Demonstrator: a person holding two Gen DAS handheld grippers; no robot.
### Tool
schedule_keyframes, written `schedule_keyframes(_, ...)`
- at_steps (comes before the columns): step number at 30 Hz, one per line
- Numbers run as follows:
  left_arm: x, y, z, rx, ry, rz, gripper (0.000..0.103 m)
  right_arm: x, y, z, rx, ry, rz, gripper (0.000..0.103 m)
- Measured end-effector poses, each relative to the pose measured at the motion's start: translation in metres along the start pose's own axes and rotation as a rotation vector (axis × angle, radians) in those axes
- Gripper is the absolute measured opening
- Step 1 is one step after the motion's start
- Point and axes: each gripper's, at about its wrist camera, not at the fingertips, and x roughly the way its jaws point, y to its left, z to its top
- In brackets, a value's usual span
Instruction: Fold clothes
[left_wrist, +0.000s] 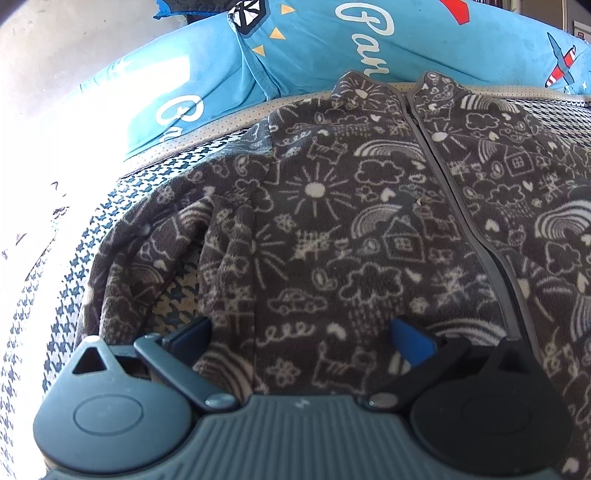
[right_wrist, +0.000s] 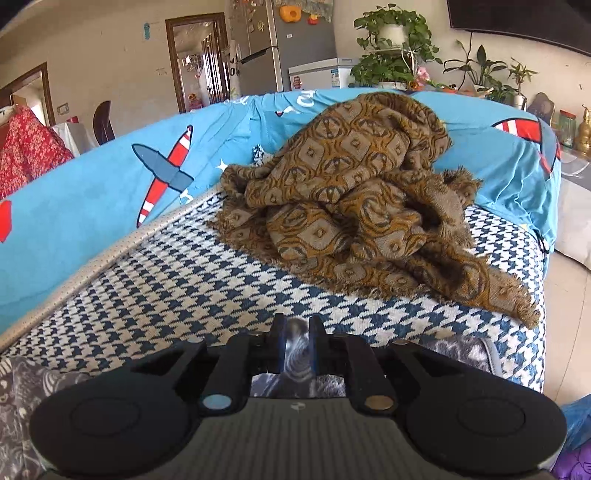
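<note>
Left wrist view shows my left gripper (left_wrist: 301, 334) released over the flat, unfolded jacket (left_wrist: 369, 221); my right gripper (right_wrist: 297, 341) pinches its fabric, the scarf (right_wrist: 354, 195) heaped near the sofa's far edge.

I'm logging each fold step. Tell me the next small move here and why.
Probably carry the right claw, shut on a pinch of the grey doodle-print fleece jacket, across toward the zipper. The jacket lies spread flat, and the left claw sits open above its hem, gripping nothing.

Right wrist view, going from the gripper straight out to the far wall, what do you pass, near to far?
right gripper pinching grey patterned fleece → houndstooth cover → crumpled brown shawl → blue airplane-print backrest → fridge
</note>
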Motion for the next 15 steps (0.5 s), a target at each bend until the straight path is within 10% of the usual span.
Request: schedule_keyframes(15,-0.023,-0.014,-0.009,0.047,-0.089,-0.12,0.103,-0.071,0.055,-0.045,-0.187,0.307,0.536,0.028)
